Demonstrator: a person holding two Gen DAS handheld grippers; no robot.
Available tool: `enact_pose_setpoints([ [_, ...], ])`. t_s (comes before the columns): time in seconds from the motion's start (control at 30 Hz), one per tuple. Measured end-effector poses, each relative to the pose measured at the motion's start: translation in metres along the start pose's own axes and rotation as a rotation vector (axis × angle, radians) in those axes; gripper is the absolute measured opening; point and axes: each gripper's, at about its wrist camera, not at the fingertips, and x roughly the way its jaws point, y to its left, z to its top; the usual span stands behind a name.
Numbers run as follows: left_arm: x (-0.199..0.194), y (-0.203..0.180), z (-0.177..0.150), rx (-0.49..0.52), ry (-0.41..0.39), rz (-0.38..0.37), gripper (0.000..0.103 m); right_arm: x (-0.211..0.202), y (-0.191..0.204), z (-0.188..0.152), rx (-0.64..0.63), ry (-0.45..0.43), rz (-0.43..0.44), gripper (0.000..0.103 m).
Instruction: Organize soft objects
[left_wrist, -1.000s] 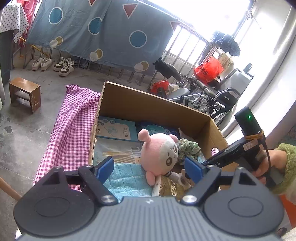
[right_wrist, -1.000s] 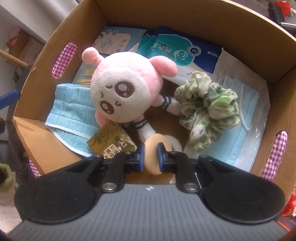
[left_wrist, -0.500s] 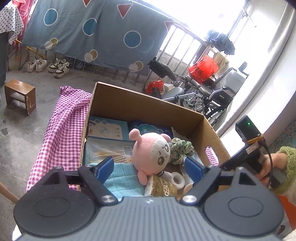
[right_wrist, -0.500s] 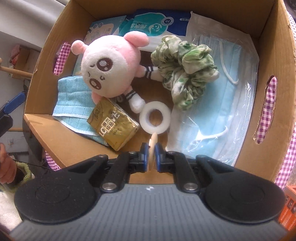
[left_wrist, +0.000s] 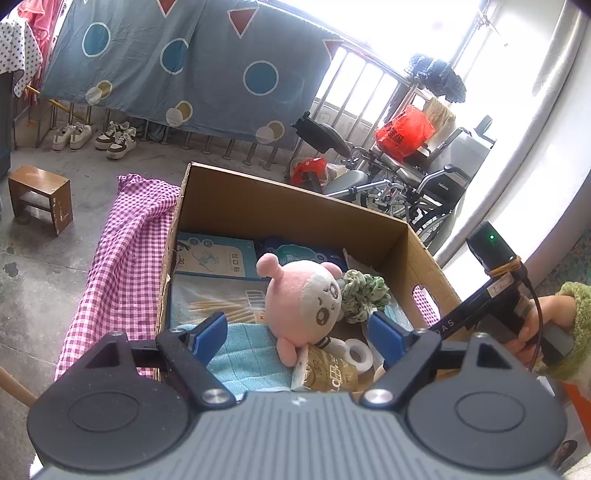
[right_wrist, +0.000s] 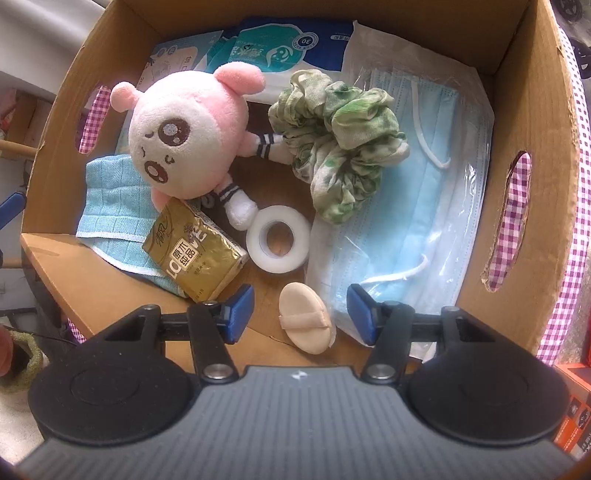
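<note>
Right gripper (right_wrist: 301, 314): pointing steeply down into the cardboard box (right_wrist: 517, 229); its jaws have just been opening and now stand apart, gripping nothing.
Powder puff (right_wrist: 304, 319): lies flat on the box floor between the blue pads, touching neither, strap side up.
Step in hand: releasing the puff, by my reading; to finish well, lift straight up with the jaws kept wide so no pad drags the puff or catches the mask pack.
Neighbours: tape roll (right_wrist: 277, 243) just beyond the puff; gold tissue pack (right_wrist: 194, 251) near the left pad; bagged face masks (right_wrist: 417, 221) beside the right pad, the puff's edge apparently touching the bag.
Further in: pink plush toy (right_wrist: 184, 136) and green scrunchie (right_wrist: 340, 144) side by side, blue cloth (right_wrist: 110, 206) under the toy.
Left gripper (left_wrist: 297, 332): spread wide and empty, hovering outside the box's near edge.
</note>
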Motion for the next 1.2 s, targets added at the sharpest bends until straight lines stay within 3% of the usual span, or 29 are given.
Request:
enact_pose_setpoints([
  [0.13, -0.002, -0.001, -0.001, -0.002, 0.000, -0.002, 0.086, 0.018, 0.000, 0.004, 0.045, 0.031, 0.026, 0.062],
  [0.27, -0.008, -0.005, -0.004, 0.004, -0.004, -0.001, 0.086, 0.019, 0.002, 0.009, 0.070, -0.008, 0.090, 0.063],
  [0.53, -0.022, -0.016, -0.007, 0.031, -0.012, 0.007, 0.086, -0.034, 0.000, -0.014, 0.069, -0.245, 0.107, 0.065],
  [0.6, -0.026, -0.019, -0.007, 0.041, -0.018, 0.009, 0.090, -0.053, 0.003, -0.031, 0.074, -0.316, 0.130, 0.067],
  [0.77, -0.038, -0.029, -0.009, 0.075, -0.035, 0.015, 0.095, -0.105, 0.019, -0.103, 0.048, -0.551, 0.197, 0.084],
  [0.9, -0.049, -0.040, -0.010, 0.105, -0.046, 0.005, 0.103, -0.131, 0.028, -0.166, 0.052, -0.709, 0.199, 0.095],
  [0.93, -0.051, -0.042, -0.011, 0.114, -0.047, 0.007, 0.103, -0.133, 0.030, -0.178, 0.061, -0.739, 0.193, 0.101],
  [1.2, -0.061, -0.065, -0.024, 0.180, -0.031, 0.074, 0.103, -0.124, 0.057, -0.242, 0.151, -0.901, 0.010, 0.102],
])
